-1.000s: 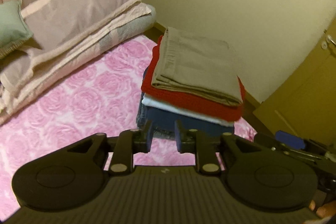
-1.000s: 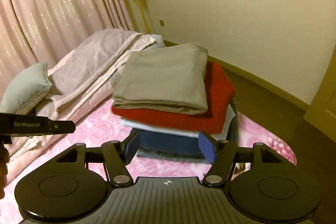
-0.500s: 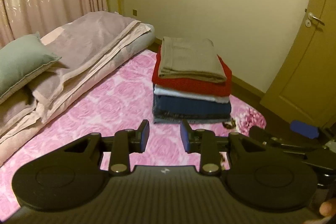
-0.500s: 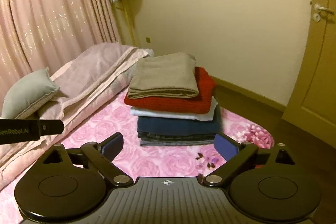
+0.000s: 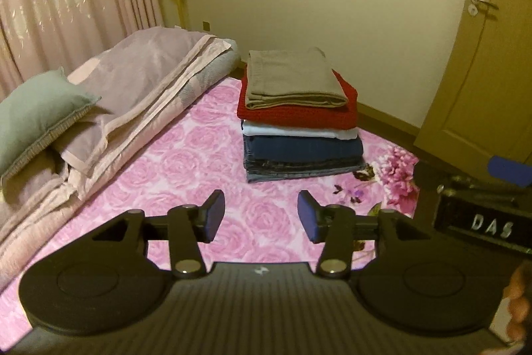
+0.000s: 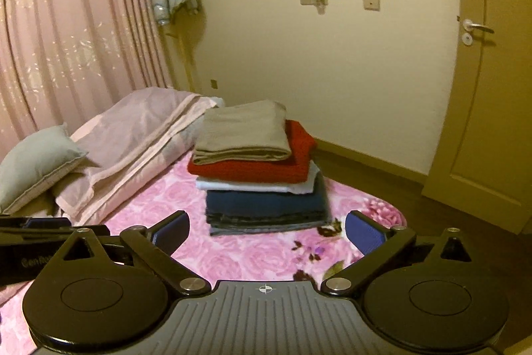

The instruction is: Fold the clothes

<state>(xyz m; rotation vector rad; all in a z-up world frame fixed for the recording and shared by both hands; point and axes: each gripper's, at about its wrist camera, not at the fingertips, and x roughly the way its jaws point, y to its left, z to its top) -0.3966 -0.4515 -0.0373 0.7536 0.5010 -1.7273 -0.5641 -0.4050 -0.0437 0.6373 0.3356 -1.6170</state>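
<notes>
left gripper [image 5: 259, 215]: held parted, empty | right gripper [image 6: 266, 233]: spread wide, empty | stack [image 5: 297, 118]: seen frame centre on bedspread [image 5: 186, 162]

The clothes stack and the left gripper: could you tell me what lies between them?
Only bare pink rose-print bedspread lies between the open left gripper and the clothes stack, seen in the left wrist view.
</notes>
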